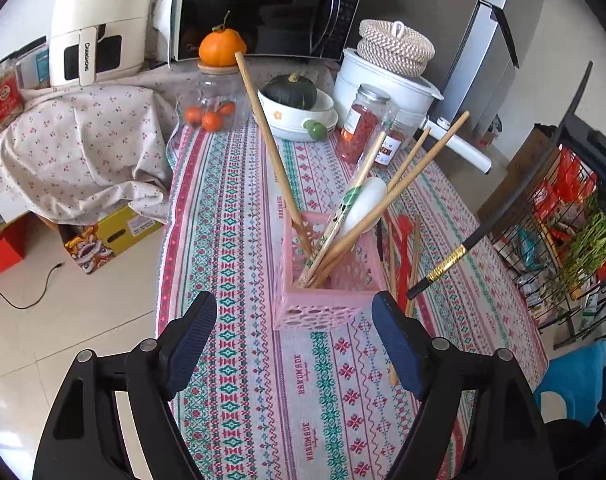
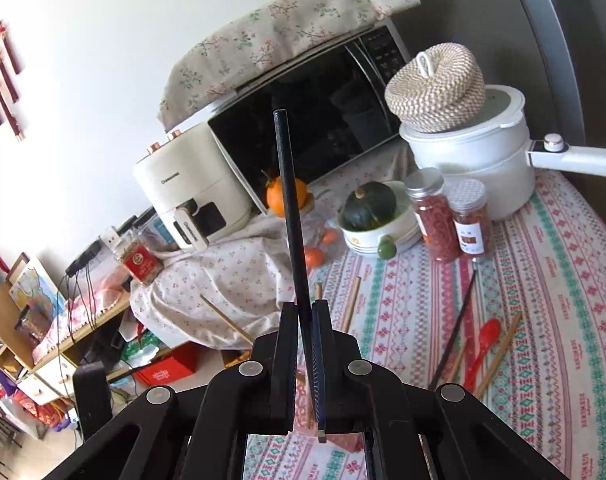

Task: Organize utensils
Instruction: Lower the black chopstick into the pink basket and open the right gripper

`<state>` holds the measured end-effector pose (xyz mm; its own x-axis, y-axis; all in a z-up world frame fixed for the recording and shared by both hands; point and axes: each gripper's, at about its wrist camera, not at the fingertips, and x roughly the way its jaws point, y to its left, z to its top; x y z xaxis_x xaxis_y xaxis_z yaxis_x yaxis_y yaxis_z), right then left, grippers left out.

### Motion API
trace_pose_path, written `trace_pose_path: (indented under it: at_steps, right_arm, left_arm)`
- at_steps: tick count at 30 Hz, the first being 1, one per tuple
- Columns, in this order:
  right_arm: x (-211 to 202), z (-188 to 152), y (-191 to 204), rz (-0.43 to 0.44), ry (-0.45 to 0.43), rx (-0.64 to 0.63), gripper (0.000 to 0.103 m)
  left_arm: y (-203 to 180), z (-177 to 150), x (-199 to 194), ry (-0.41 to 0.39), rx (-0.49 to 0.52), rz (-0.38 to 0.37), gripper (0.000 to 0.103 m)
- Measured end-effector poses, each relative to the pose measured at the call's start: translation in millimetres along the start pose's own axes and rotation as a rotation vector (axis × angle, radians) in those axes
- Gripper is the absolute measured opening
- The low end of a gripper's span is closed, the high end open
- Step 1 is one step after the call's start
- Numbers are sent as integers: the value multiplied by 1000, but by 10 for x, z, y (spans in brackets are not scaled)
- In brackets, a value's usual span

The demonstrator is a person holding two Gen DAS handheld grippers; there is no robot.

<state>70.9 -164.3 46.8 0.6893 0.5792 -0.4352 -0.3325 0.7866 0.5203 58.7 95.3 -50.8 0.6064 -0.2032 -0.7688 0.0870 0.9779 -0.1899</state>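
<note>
Several wooden chopsticks (image 1: 387,208) and a white spoon (image 1: 367,206) stand tilted in the pink perforated basket (image 1: 323,304) on the patterned tablecloth (image 1: 231,216). That basket sits just ahead of the left gripper (image 1: 293,326), whose blue-padded jaws stand wide apart with nothing between them — only cloth shows in the gap. Just right of the basket, loose on the cloth, lie a red spoon (image 1: 403,256) and more wooden chopsticks (image 1: 414,276).

One black chopstick (image 2: 289,208) is clamped between the closed jaws of the right gripper (image 2: 304,308), pointing up and away from the camera. The left wrist view shows the same chopstick (image 1: 451,262) from the side, with a gold band near its thick end, slanting in the air to the right of the basket; the right gripper itself is out of that frame.

Only the right wrist view shows a second black chopstick (image 2: 455,324) lying on the cloth beside the red spoon (image 2: 481,348). Only the left wrist view shows the basket whole — and a black wire rack (image 1: 563,248) of packets at the table's right.
</note>
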Motion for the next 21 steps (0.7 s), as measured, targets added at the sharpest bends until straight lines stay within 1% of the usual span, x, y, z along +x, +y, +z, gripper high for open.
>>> trace_pose_path:
  at_steps: [2,4,9,11,14,19,20,21]
  right_arm:
    - [68,2,29,7,-6,5,5]
    - [132,6,68,6,-12,2,5]
    - [256,13,139,-15,-47,-25,5]
    - [326,0,135,-31,-53,-25,5]
    - [464,-43,101,-48,-34,-11,5]
    - [686,-145,41,-65,30,9,6]
    - [714,-164,41,-70,39,7,7]
    - [732,-181,40,-72,46,6,11]
  left_arm:
    - [20,-42,5,12,11,-3,90]
    - [41,-67,2,18,16,-4,93]
    - [79,-85,-16,15,23,-13,96]
    - [91,-84,-7,23,22,-15,99]
    - [100,-82,2,31,19,-25,101]
    - [83,-81,1,35,29,-32,102]
    - [75,-80,1,35,32,-33,103]
    - [68,-79,2,35,35,-33,103]
